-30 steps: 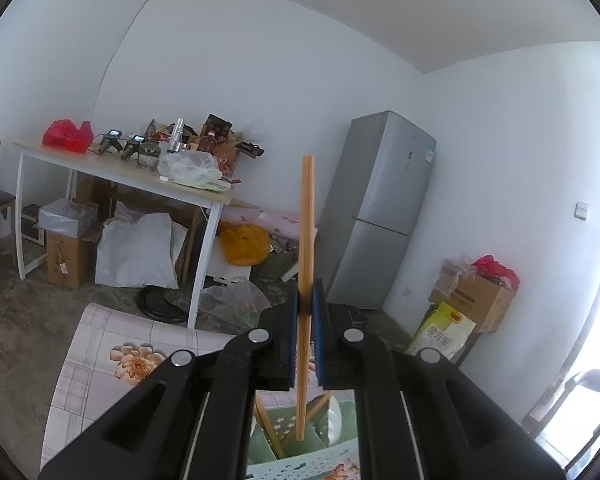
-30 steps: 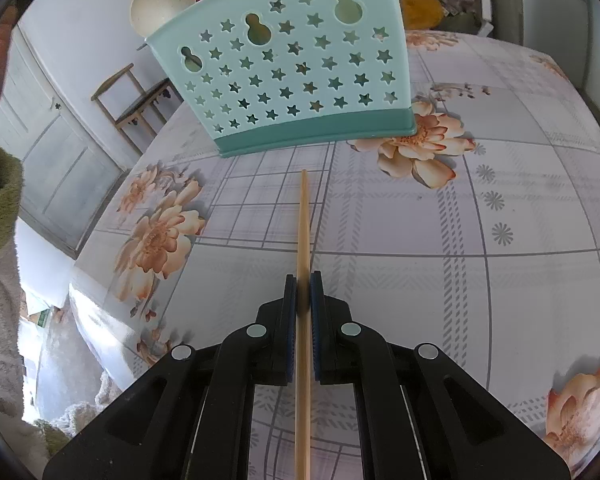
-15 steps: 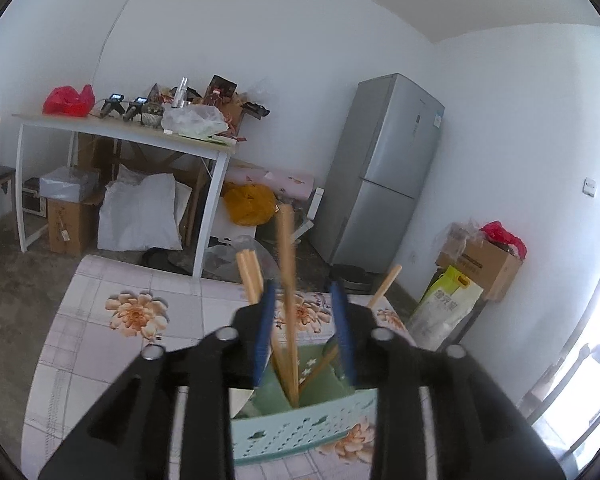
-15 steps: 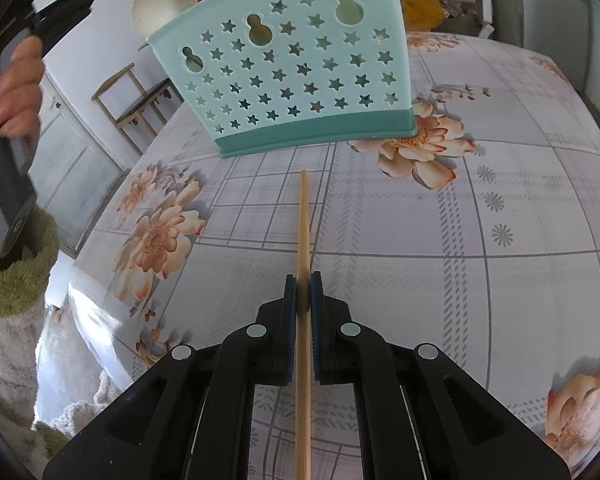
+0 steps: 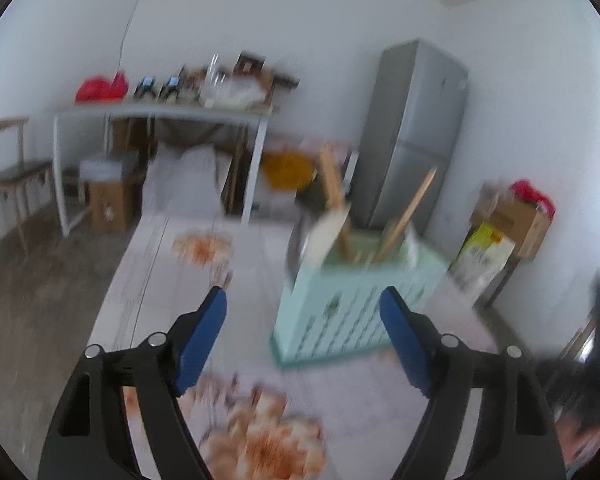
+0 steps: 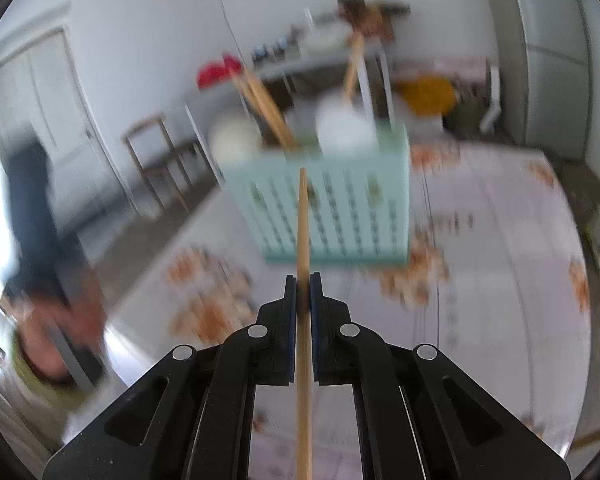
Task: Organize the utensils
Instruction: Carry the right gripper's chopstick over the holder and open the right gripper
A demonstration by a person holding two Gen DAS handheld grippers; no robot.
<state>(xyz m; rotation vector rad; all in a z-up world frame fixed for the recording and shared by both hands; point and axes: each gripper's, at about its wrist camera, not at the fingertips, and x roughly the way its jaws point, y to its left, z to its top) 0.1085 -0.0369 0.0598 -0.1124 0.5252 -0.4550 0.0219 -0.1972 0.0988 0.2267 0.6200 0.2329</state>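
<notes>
Floral-cloth bench (image 6: 500, 208) in a cluttered room – mint utensil basket (image 6: 340, 208) upright on it, grey fridge (image 5: 412, 128) behind.

Right claw (image 6: 303, 292) is clamped on a wooden chopstick (image 6: 303, 224); its long axis runs straight ahead along the fingers, tip aimed at the basket's front wall, basket dead ahead and apart from it. Left claw (image 5: 304, 320) has just been opening, jaws now wide apart, nothing between them – basket sits ahead, slightly right. I judge the right hand makes the next drop. The right view shows the held stick and the person's left hand (image 6: 56, 332); the left view shows neither, only chopsticks (image 5: 404, 216) already leaning in the basket. Both views are blurred.
</notes>
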